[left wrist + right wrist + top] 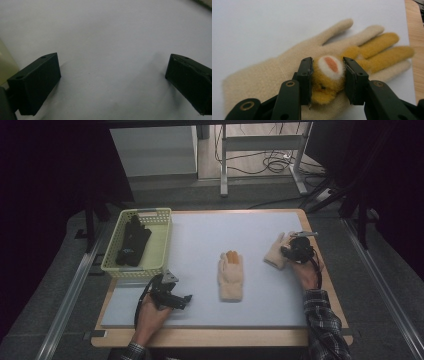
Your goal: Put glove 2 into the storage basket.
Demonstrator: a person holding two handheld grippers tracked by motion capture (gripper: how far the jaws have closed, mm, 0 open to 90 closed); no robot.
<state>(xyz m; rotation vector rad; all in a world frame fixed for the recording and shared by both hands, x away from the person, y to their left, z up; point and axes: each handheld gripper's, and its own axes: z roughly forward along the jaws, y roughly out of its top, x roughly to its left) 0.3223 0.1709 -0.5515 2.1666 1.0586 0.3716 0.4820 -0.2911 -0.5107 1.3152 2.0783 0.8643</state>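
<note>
Cream glove [287, 67], knitted, lies flat at the right side of the tabletop [200, 235], close to the right edge. In the right gripper view it has two orange fingers and a small orange plush patch [329, 77] with a white-and-orange spot on its back. Right tongs [327, 78] are pinching that plush patch; both pads press into it from either side. In the high view the right tongs [292, 251] sit on top of this glove [275, 254], the hand behind them.

Count of gloves on the open tabletop: two. Second cream glove [230, 276] lies flat near the middle, fingers pointing away from the person, orange showing at the fingertips. It is well apart from the first glove, with bare surface between them.

Left tongs [186, 298] rest low over the front left part of the tabletop, just in front of the basket. Their jaws are spread wide with bare surface between them, as the left gripper view shows.

One pale yellow basket [162, 240] stands at the back left corner. Inside it lie dark gloves [132, 241]; how many I cannot tell, they run together as one black heap.

Nothing lies between the held glove and the basket except the middle glove, slightly nearer the person.
</note>
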